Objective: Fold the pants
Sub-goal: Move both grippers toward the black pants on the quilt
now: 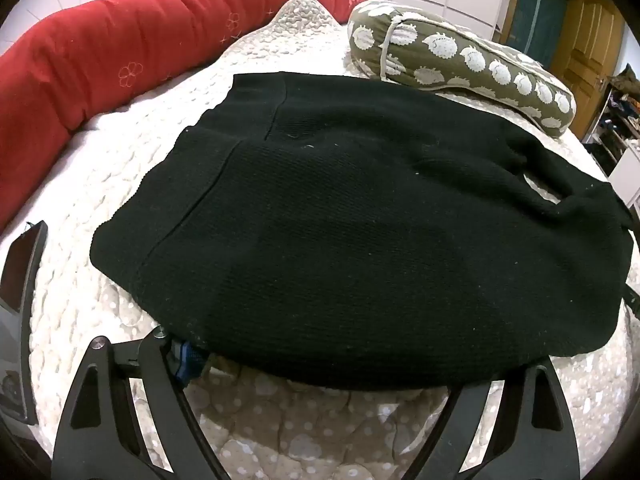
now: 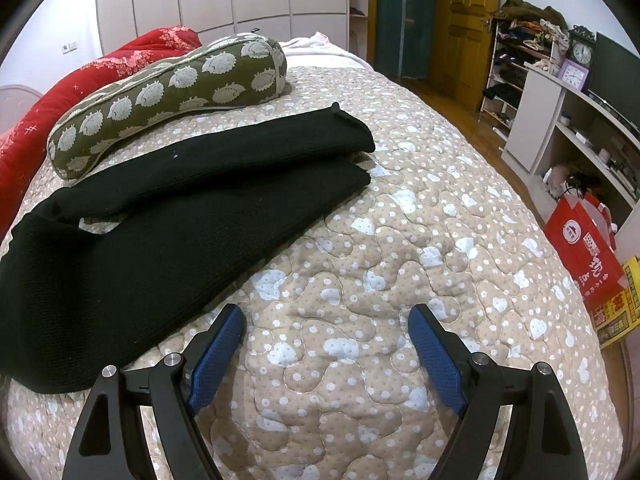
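The right gripper (image 2: pixel 326 348) hangs low over the bedspread with its jaws spread wide, both blue pads (image 2: pixel 218 354) bare and clasping nothing. The left gripper (image 1: pixel 320 376) sits low at the near edge with its black arms splayed wide; its fingertips are hidden under cloth, so whether it pinches anything cannot be told.

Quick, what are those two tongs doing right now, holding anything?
Left tongs: spread wide, tips under the black pants edge, gripping nothing.
Right tongs: open, empty, over the quilt.
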A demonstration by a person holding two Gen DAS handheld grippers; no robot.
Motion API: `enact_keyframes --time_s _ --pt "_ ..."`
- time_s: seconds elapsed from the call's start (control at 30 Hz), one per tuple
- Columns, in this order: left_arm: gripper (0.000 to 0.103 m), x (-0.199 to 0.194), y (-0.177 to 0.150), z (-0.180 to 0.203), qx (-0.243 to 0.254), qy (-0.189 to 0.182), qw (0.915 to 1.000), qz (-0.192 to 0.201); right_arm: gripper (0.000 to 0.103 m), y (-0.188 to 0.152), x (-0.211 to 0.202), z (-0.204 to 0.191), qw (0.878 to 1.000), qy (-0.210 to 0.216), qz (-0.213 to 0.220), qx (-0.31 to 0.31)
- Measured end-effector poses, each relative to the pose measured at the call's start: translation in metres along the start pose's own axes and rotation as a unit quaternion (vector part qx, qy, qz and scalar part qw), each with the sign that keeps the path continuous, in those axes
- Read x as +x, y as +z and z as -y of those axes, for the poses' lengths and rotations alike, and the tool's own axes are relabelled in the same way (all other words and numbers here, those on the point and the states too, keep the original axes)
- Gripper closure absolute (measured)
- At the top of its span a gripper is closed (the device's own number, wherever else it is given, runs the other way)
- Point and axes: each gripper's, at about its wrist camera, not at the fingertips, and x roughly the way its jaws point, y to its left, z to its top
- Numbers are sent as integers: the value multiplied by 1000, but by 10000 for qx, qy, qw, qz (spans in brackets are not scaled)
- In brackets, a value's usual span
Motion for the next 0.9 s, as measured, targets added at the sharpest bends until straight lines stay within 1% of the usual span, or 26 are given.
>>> enact_keyframes --time_s 0.37,0.4,0.47,0.53,0.63,0.67,0.73,0.83,0.9 --pt "16 -2 -1 0 11 21 10000 20 20 -2 0 6 10000 -39 -3 -31" --pt "16 -3 -1 -1 2 13 10000 30 18 -1 1 5 10000 -69 -31 -59" --pt "16 -7 -2 -1 -39 7 10000 24 18 1 3 -4 9997 -190 -66 -158" --pt "16 -15 -5 -3 -82 37 10000 34 18 1 2 -7 9995 -263 -5 -201" --pt "17 -29 -7 -1 -45 61 9999 77 18 0 -7 -13 9994 -306 -36 -142" --pt "16 -31 -6 -1 -40 90 9999 112 18 -3 -13 -5 9996 -273 -57 -67" --pt "17 -41 -9 -1 -76 114 9997 187 18 -6 -24 -5 9999 -117 -59 -3" --pt "17 -51 -9 2 -107 86 9997 215 18 -11 -43 -12 9996 206 42 -164" --pt "17 -58 -11 4 -90 98 9995 277 18 -17 -59 -18 9986 391 211 -298"
